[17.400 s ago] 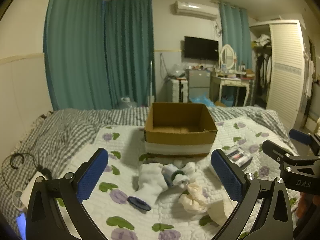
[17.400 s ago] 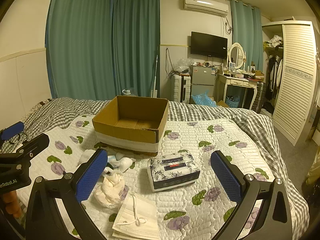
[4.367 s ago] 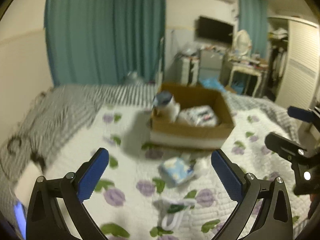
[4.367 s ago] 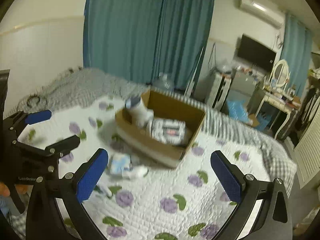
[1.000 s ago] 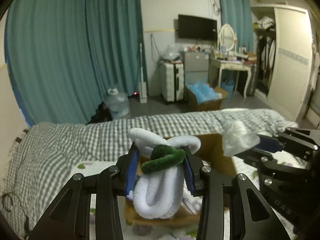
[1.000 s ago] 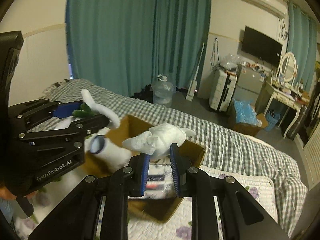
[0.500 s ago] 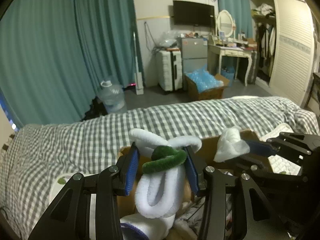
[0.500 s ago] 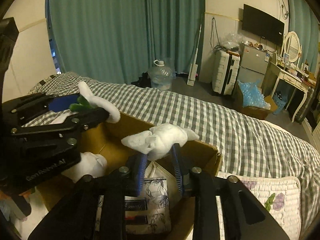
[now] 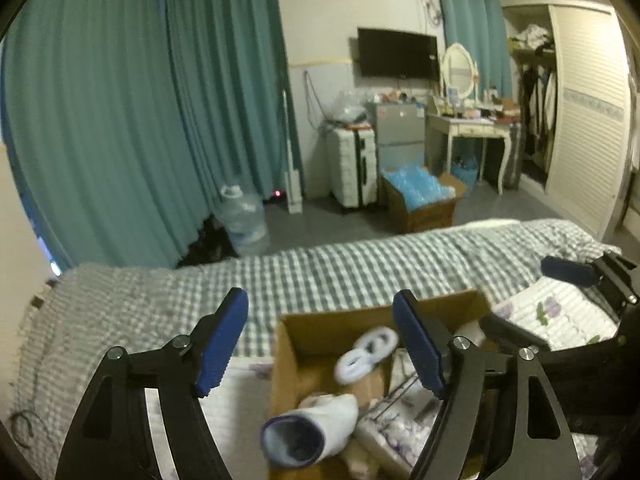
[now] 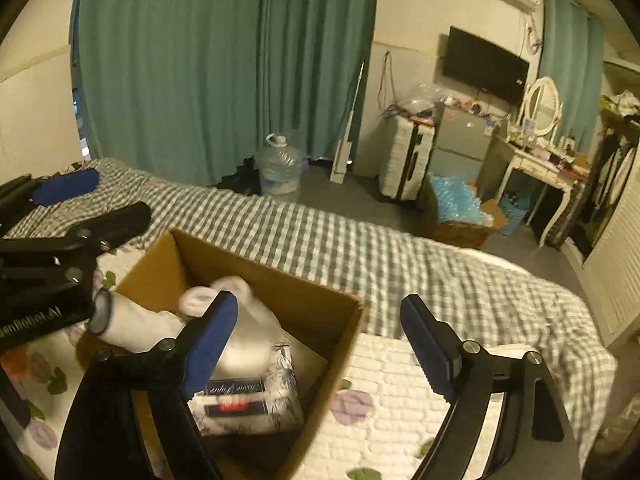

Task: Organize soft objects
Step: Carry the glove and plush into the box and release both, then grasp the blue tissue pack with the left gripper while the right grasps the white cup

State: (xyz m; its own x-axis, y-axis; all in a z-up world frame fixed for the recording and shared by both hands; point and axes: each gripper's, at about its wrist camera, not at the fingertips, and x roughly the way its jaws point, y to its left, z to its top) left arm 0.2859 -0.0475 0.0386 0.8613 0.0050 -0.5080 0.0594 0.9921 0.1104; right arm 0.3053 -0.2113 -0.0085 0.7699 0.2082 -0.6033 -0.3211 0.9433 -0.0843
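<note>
A brown cardboard box (image 9: pixel 320 322) (image 10: pixel 256 264) stands on the bed. Inside it lie a white looped soft piece (image 9: pixel 366 354) (image 10: pixel 214 292), a rolled white sock (image 9: pixel 308 428) (image 10: pixel 128 320), a floral tissue pack (image 10: pixel 244 396) (image 9: pixel 396 424) and a blurred white soft lump (image 10: pixel 250 336). My left gripper (image 9: pixel 320 344) is open and empty above the box's near left part. My right gripper (image 10: pixel 320 340) is open and empty above the box's right side. Each gripper shows in the other's view, the right one (image 9: pixel 568 300) and the left one (image 10: pixel 76 216).
The bed has a grey checked blanket (image 10: pixel 400 256) and a white quilt with purple flowers (image 10: pixel 392 392). Beyond the bed stand teal curtains (image 9: pixel 160 120), a water jug (image 9: pixel 242 220), a white suitcase (image 9: pixel 352 164), a box of blue bags (image 9: pixel 420 200) and a dressing table (image 9: pixel 472 128).
Both grippers have opened. The white and green looped piece and the white lump have dropped from the grippers into the box.
</note>
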